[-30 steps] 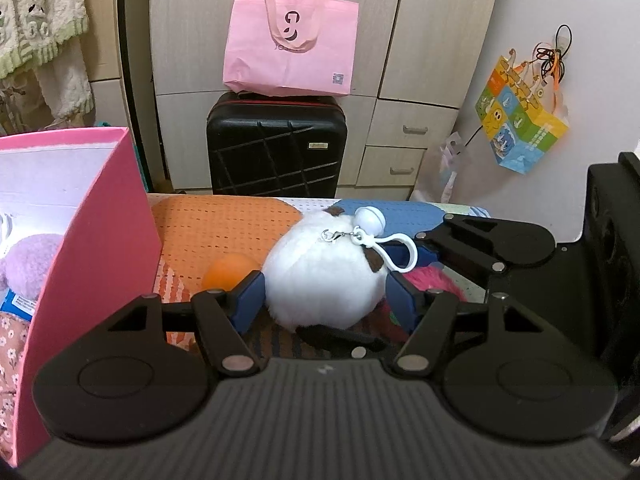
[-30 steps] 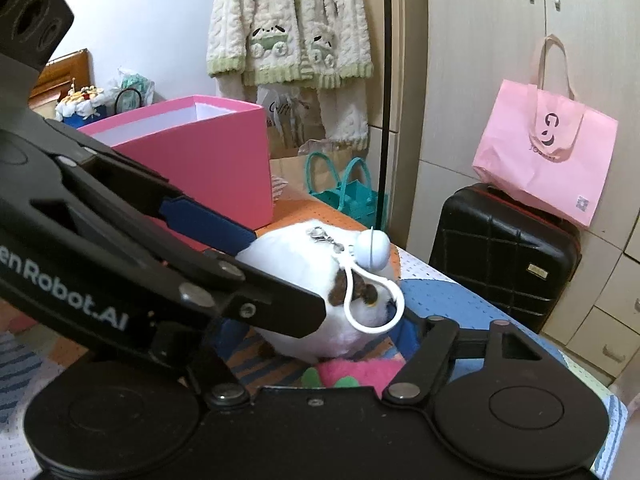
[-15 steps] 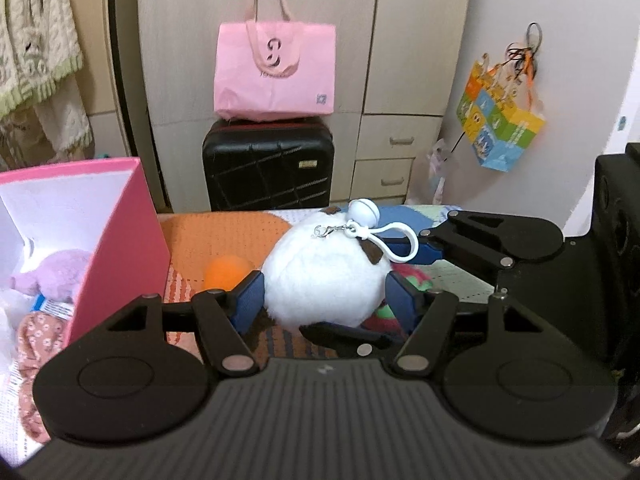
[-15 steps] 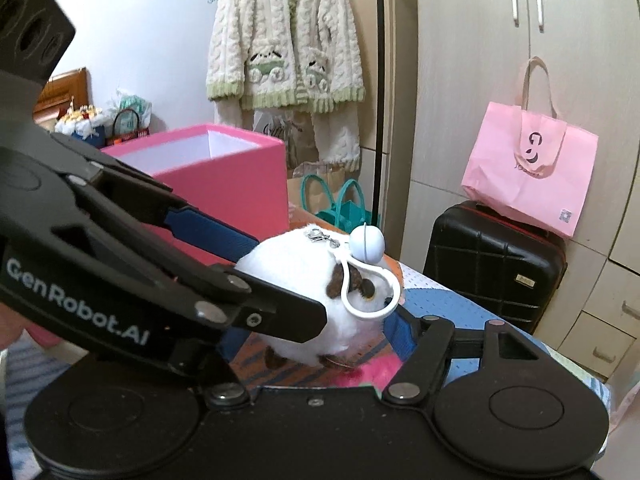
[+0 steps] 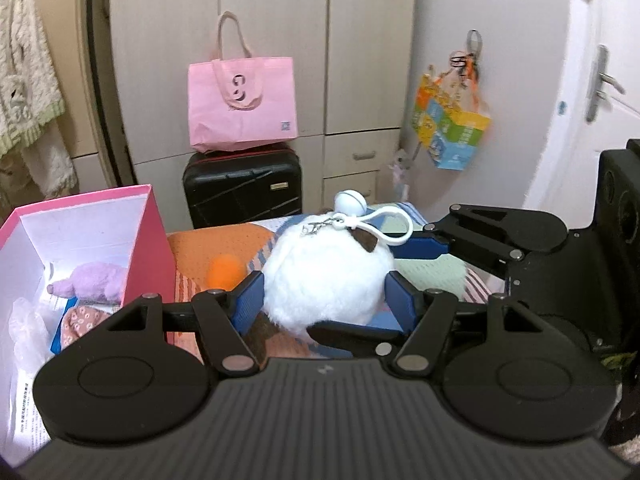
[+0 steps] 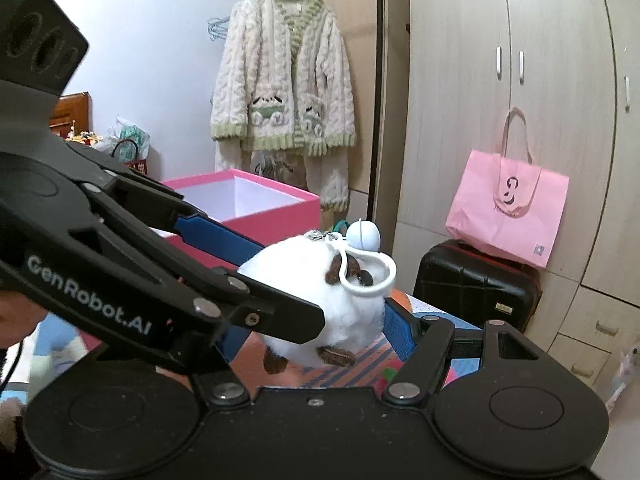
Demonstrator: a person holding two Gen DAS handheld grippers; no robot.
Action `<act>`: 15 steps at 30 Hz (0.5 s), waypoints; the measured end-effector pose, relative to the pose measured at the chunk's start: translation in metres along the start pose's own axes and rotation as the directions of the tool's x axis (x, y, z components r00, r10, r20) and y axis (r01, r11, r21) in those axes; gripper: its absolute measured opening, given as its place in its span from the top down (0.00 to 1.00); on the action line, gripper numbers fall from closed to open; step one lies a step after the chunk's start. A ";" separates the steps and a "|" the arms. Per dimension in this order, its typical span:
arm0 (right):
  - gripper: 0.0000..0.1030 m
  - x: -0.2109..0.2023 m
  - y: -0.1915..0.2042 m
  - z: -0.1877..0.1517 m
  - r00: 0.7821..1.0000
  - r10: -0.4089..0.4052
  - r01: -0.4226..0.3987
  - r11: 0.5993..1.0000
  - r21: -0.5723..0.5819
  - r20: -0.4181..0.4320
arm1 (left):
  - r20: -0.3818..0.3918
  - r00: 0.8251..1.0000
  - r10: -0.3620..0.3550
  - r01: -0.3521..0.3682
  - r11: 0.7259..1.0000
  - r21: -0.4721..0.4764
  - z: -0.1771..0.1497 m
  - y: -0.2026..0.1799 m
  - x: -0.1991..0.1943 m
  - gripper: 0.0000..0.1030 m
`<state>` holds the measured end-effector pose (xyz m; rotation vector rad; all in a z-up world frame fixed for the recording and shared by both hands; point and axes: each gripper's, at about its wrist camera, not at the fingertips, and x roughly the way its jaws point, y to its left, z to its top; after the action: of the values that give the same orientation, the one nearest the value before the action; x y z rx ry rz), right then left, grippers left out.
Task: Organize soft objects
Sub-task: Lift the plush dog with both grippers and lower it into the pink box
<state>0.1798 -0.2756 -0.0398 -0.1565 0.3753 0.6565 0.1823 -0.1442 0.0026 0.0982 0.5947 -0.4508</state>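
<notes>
A round white plush toy (image 5: pixel 326 280) with brown patches and a white keychain clip is held in the air above the patterned bed. My left gripper (image 5: pixel 324 300) is shut on its sides. My right gripper (image 6: pixel 316 320) also closes around the same plush (image 6: pixel 320 304); its fingers (image 5: pixel 424 246) show in the left wrist view behind and under the toy. The open pink box (image 5: pixel 136 240) stands to the left and holds a purple plush (image 5: pixel 90 286), a floral cloth and papers. An orange soft ball (image 5: pixel 226 272) lies on the bed beside the box.
A black suitcase (image 5: pixel 242 188) with a pink tote bag (image 5: pixel 242 114) on top stands against the wardrobe behind the bed. A knitted cardigan (image 6: pixel 284 92) hangs at the left. A colourful paper bag (image 5: pixel 450 126) hangs on the right wall.
Both grippers have lifted the white plush higher above the bed. The inside of the pink box has come into fuller view at the left.
</notes>
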 end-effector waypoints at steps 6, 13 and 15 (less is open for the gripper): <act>0.28 -0.024 0.034 -0.002 0.999 -0.033 0.033 0.999 0.018 0.002 | -0.011 0.998 -0.061 0.061 0.997 0.047 -0.016 -0.002 -0.030 0.38; 0.28 -0.044 0.074 -0.001 0.997 -0.063 0.064 0.997 0.037 -0.048 | -0.066 0.990 -0.127 0.132 0.988 0.079 -0.031 0.000 -0.060 0.39; 0.28 -0.049 0.088 0.001 0.995 -0.071 0.074 0.997 0.039 -0.067 | -0.089 0.985 -0.150 0.157 0.985 0.076 -0.034 0.004 -0.069 0.39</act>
<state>0.0904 -0.2343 -0.0223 -0.1522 0.4444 0.5726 0.1157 -0.1069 0.0134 0.1513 0.6685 -0.6239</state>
